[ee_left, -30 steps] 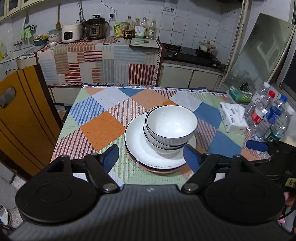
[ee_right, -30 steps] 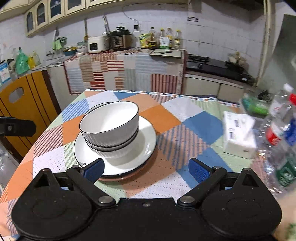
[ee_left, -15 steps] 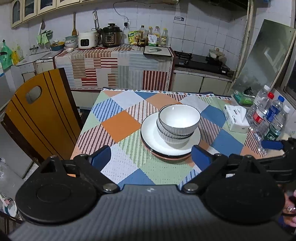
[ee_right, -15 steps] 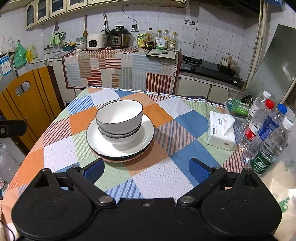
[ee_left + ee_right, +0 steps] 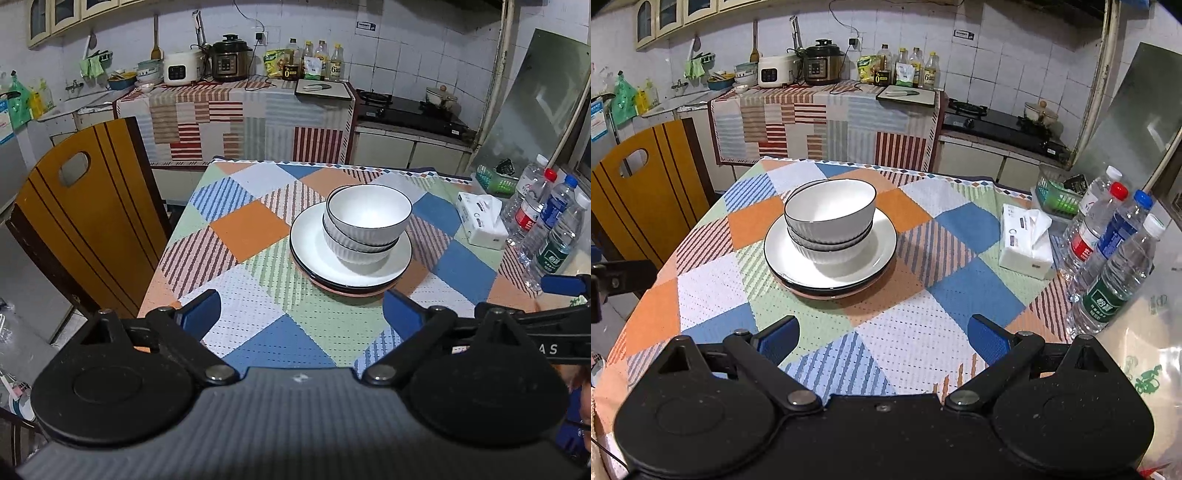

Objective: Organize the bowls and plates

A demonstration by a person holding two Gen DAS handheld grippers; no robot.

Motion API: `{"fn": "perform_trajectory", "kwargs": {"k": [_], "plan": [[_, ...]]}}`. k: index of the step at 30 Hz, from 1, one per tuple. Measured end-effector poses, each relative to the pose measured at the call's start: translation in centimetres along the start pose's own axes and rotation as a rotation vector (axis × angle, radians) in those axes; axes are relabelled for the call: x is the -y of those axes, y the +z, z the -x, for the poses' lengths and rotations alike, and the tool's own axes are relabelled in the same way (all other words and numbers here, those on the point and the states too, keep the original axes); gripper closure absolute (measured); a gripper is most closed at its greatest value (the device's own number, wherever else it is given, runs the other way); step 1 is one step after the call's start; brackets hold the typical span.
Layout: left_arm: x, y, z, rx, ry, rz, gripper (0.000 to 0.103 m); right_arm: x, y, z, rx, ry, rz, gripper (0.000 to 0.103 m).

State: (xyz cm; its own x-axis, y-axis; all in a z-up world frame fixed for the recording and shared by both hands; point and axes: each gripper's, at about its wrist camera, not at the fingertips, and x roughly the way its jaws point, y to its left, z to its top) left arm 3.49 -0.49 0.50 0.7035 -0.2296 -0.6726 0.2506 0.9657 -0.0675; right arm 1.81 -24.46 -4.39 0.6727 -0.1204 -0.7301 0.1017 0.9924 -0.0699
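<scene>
Stacked white ribbed bowls [image 5: 365, 225] [image 5: 831, 225] rest on a pile of plates [image 5: 314, 243] [image 5: 882, 240], white ones over a pinkish bottom one, in the middle of a table with a patchwork cloth [image 5: 243, 229] [image 5: 960, 280]. My left gripper [image 5: 301, 310] hangs open over the near edge of the table, short of the stack, nothing between its blue pads. My right gripper [image 5: 882, 336] is also open and empty, well back from the stack. The right gripper's blue pad [image 5: 561, 285] shows at the right edge of the left wrist view.
A wooden chair [image 5: 81, 229] stands at the table's left side. A tissue pack [image 5: 1025, 242], several water bottles [image 5: 1115, 266] and a green basket [image 5: 1056, 199] crowd the right edge. Behind is a counter with cookers [image 5: 229, 59] and a stove [image 5: 410, 110].
Both grippers have pulled back from the stack, so it looks smaller and farther. The left jaws stand wider than a second ago. The bowls and plates have not moved.
</scene>
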Motion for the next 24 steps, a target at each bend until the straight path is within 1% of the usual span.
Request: {"fn": "perform_trajectory", "kwargs": {"k": [7,11,14,22,24], "plan": [[0.6,-0.3,0.3,0.013,0.010,-0.031,0.008,-0.3,-0.4,0.5,-0.008,-0.020,0.010,0.004],[0.8,-0.5,0.4,0.015,0.008,-0.030,0.007,-0.6,-0.6,1.1,-0.014,-0.028,0.016,0.004],[0.7,-0.4,0.4,0.015,0.008,-0.031,0.003,-0.8,-0.7,1.4,-0.020,-0.025,0.017,0.004],[0.8,-0.6,0.6,0.015,0.015,-0.026,0.002,-1.1,-0.9,1.8,-0.020,-0.029,0.027,0.004],[0.9,-0.7,0.8,0.028,0.007,-0.020,0.002,-1.2,-0.9,1.9,-0.015,-0.030,0.030,0.004]]}}
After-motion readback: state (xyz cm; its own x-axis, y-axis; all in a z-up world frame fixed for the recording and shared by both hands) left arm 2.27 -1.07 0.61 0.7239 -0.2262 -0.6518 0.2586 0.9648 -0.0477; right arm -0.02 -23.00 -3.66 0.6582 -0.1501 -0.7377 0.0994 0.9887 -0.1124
